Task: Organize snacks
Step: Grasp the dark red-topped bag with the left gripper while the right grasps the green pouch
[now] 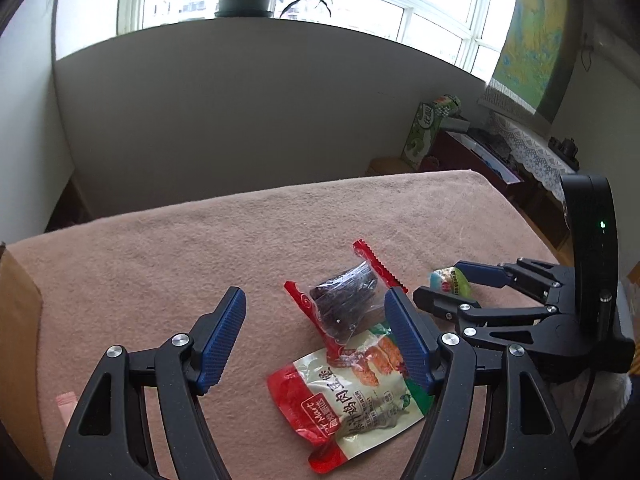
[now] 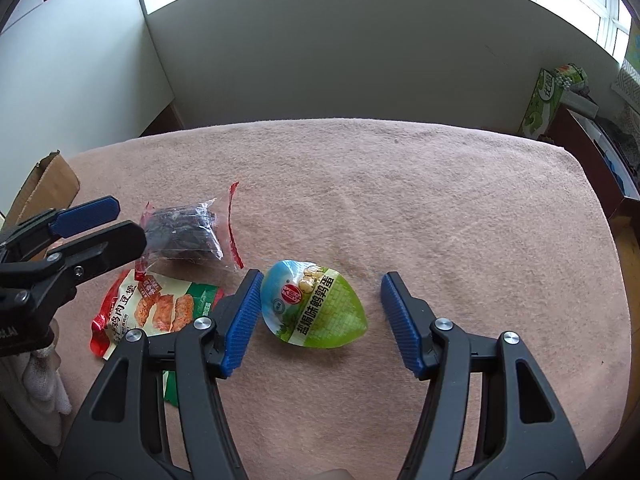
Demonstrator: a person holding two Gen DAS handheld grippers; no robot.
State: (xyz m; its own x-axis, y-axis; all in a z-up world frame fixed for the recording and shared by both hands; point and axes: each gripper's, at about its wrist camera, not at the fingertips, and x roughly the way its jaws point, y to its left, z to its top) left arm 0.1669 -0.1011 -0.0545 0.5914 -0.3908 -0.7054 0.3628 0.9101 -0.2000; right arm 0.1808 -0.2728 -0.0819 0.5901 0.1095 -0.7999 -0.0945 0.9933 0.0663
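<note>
left claw: we see jaws wide apart, nothing gripped; clear pack and red pouch lie on the cloth between the fingers, no pad touching either as far as we can tell.
right claw: jaws apart around the green pack; its left pad is just beside the pack's edge, can't tell if touching; right pad is apart from it; not clamped.
green pack: flat on cloth, near middle, just right of red pouch.
red pouch: flat on cloth, nearest us; clear pack's corner overlaps its top edge.
clear pack: red-edged, dark contents, beyond the pouch.
cloth: pink, covers the table.
box: cardboard flap at table's left edge.
</note>
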